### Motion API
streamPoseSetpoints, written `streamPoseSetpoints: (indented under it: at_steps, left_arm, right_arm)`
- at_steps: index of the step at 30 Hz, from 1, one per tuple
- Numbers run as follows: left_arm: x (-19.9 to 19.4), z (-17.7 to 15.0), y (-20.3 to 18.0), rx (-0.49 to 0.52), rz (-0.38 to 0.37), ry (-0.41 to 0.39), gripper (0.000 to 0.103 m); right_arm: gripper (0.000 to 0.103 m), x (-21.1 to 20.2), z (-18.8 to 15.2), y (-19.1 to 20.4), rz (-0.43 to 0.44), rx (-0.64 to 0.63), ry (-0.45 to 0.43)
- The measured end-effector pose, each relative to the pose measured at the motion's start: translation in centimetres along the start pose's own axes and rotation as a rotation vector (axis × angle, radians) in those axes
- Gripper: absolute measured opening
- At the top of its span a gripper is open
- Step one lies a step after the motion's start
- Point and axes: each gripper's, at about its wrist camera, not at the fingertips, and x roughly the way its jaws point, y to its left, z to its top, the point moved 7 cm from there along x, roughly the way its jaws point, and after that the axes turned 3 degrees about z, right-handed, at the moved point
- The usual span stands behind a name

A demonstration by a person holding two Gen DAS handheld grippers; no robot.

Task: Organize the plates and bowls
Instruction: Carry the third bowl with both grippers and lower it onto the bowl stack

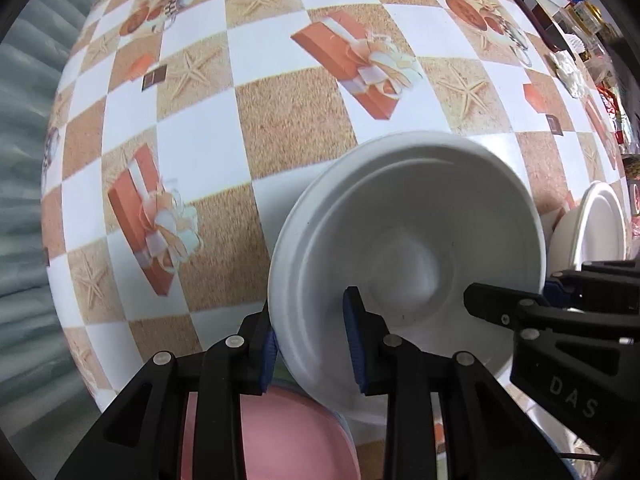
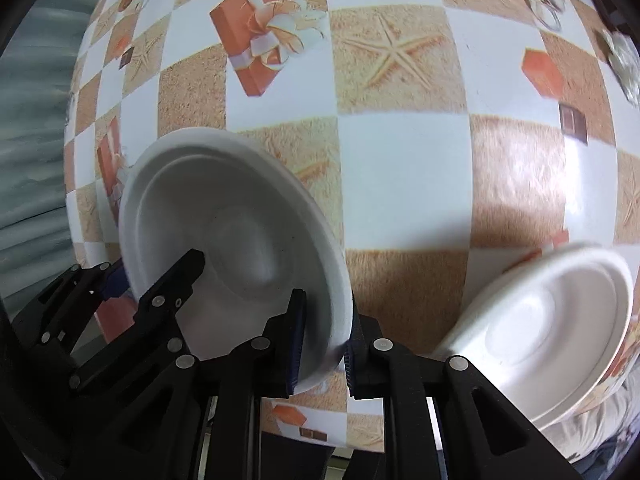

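Observation:
A white foam bowl (image 1: 408, 248) is held up above the table by both grippers. My left gripper (image 1: 312, 344) is shut on its left rim, one blue pad inside and one outside. My right gripper (image 2: 322, 348) is shut on the opposite rim of the same bowl (image 2: 232, 248); it shows in the left wrist view (image 1: 532, 304) at the right. A second white bowl (image 2: 544, 340) sits on the table at the right, also seen in the left wrist view (image 1: 596, 224). A pink plate (image 1: 288, 436) lies under my left gripper.
The table (image 2: 400, 168) has a checkered cloth with gift boxes and starfish. Cluttered shelves (image 1: 584, 24) and a white crinkled object (image 1: 568, 68) stand at the far right edge. A grey curtain (image 1: 28, 160) hangs at the left.

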Motion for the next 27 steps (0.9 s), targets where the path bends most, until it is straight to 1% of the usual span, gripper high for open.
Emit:
streamPoseSetpoints:
  at_steps: [3,6,8,9,13,15,18,21,23,27]
  left_arm:
    - [-0.9,-0.5,0.3,0.014,0.015,-0.007,0.032]
    - [-1.9,-0.9,0.1,0.023,0.024,-0.018,0.032]
    - [-2.6,-1.2,0.1,0.027,0.026,-0.029,0.032]
    - [-4.2,-0.6,-1.4,0.031,0.027,-0.032,0.032]
    - [-5.9,-1.2,-2.5,0.043,0.025,-0.043,0.032]
    - [-6.7,-1.5,-3.2,0.056,0.024,-0.049,0.032]
    - [-7.9,-2.1,-4.0,0.078,0.022,-0.056,0.032]
    - [-8.7,-2.8,-5.3,0.096,0.016,-0.057,0.032]
    - [-9.2,-4.1,-6.4,0.107,0.014,-0.058,0.032]
    - [-9.8,-4.2,-8.2,0.149,0.012,-0.067,0.032]
  right_arm:
    - [0.018,-0.2,-2.3,-0.3,0.008,-0.013,-0.012]
    - [0.018,-0.9,-2.4,0.4,0.015,-0.012,-0.021]
    - [0.018,-1.3,-1.7,-0.3,0.02,-0.012,-0.029]
    - [0.018,-1.5,-1.8,-0.2,0.024,-0.012,-0.033]
    - [0.018,-2.6,-2.8,-0.4,0.032,-0.008,-0.053]
    - [0.018,-3.2,-4.0,-1.4,0.036,0.0,-0.061]
    - [0.018,-4.4,-4.4,-1.8,0.042,0.021,-0.076]
    - [0.018,-5.3,-4.9,-2.6,0.047,0.039,-0.091]
    - [0.018,-5.8,-5.3,-3.0,0.05,0.052,-0.102]
    - [0.019,-7.1,-6.2,-4.4,0.053,0.077,-0.121]
